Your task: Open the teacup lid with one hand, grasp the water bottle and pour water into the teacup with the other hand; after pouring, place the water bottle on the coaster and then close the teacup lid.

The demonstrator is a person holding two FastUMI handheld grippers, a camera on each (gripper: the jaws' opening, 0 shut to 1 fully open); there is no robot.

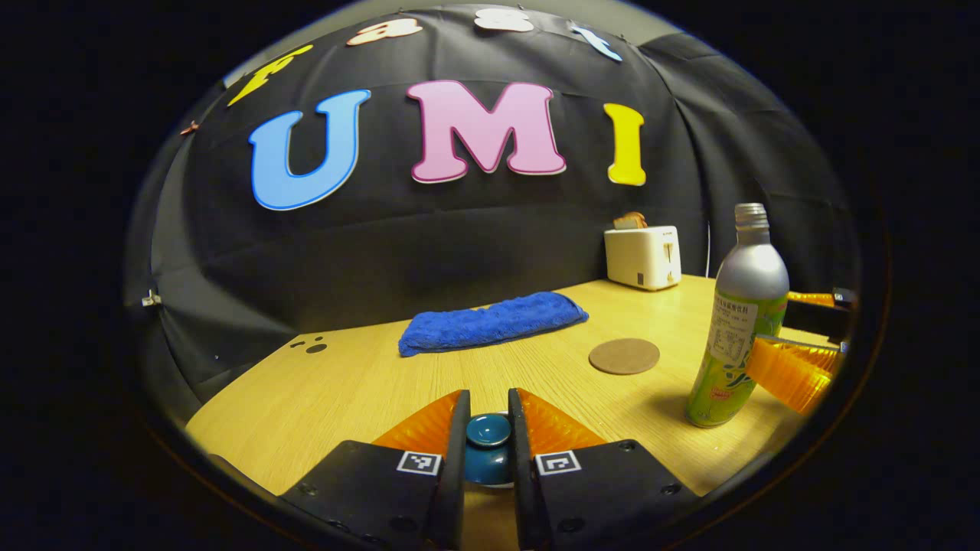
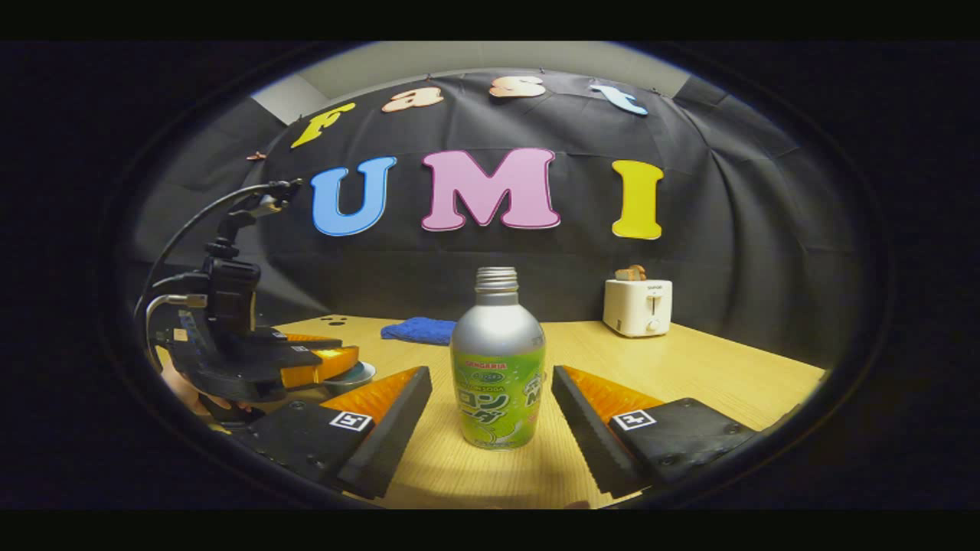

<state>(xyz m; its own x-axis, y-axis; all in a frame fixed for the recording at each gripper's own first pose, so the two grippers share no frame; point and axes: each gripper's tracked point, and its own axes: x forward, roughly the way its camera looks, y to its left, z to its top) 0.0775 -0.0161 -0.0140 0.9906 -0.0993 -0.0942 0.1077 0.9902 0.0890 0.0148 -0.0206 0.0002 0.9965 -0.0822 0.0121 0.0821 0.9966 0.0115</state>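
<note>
A dark teal teacup lid (image 1: 488, 431) with a round knob sits between the fingers of my left gripper (image 1: 488, 396), and both fingers press on the knob. The cup below is mostly hidden; a pale rim of the teacup (image 2: 354, 376) peeks out under the left gripper (image 2: 325, 363) in the right gripper view. An uncapped silver and green water bottle (image 2: 498, 375) stands upright on the table. My right gripper (image 2: 490, 376) is open around it, its fingers apart from the bottle's sides. The round brown coaster (image 1: 624, 356) lies left of the bottle (image 1: 739, 329), with the right gripper (image 1: 813, 330) beside it.
A folded blue towel (image 1: 490, 321) lies at the back of the wooden table (image 1: 344, 390). A white toaster (image 1: 643, 256) with a slice of bread stands at the back right corner. A hand (image 2: 180, 386) holds the left gripper.
</note>
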